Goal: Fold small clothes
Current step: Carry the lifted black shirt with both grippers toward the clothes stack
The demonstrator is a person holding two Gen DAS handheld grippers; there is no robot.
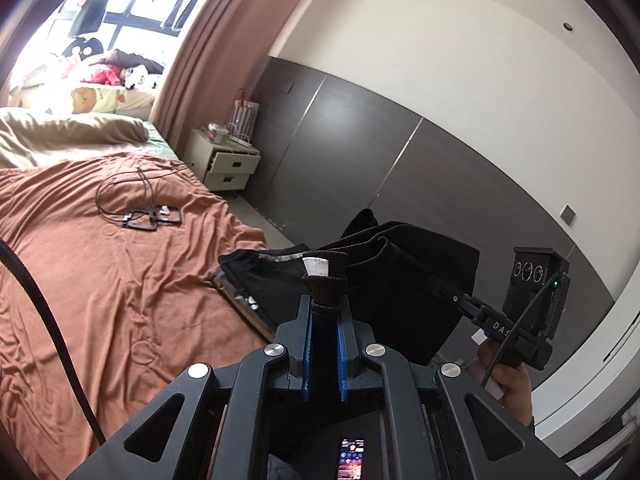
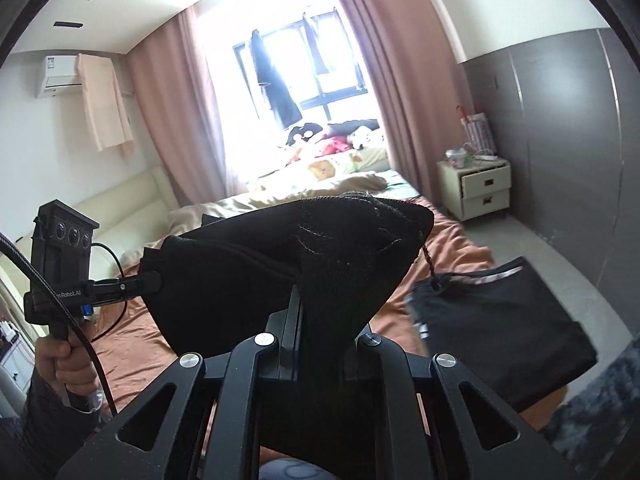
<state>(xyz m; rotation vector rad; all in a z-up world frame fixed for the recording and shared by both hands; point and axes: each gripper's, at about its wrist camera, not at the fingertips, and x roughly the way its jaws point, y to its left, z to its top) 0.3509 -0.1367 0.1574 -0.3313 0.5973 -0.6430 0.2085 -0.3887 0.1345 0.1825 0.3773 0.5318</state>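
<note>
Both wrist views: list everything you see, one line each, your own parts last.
black garment: one, black, held in the air between both claws
folded dark clothes: one pile, black, on the bed edge
bed cover: one, rust orange, spread over the bed
cables: one tangle, black, on the cover
nightstand: one, cream, beside the bed, top drawer open
curtains: pink, around the window
air conditioner: one, white, on the wall
left claw: shut on the garment
right claw: shut on the garment

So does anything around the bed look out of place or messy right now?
Yes: the nightstand top drawer hangs partly open, and a loose tangle of black cables sprawls across the orange bedsheet.
</note>
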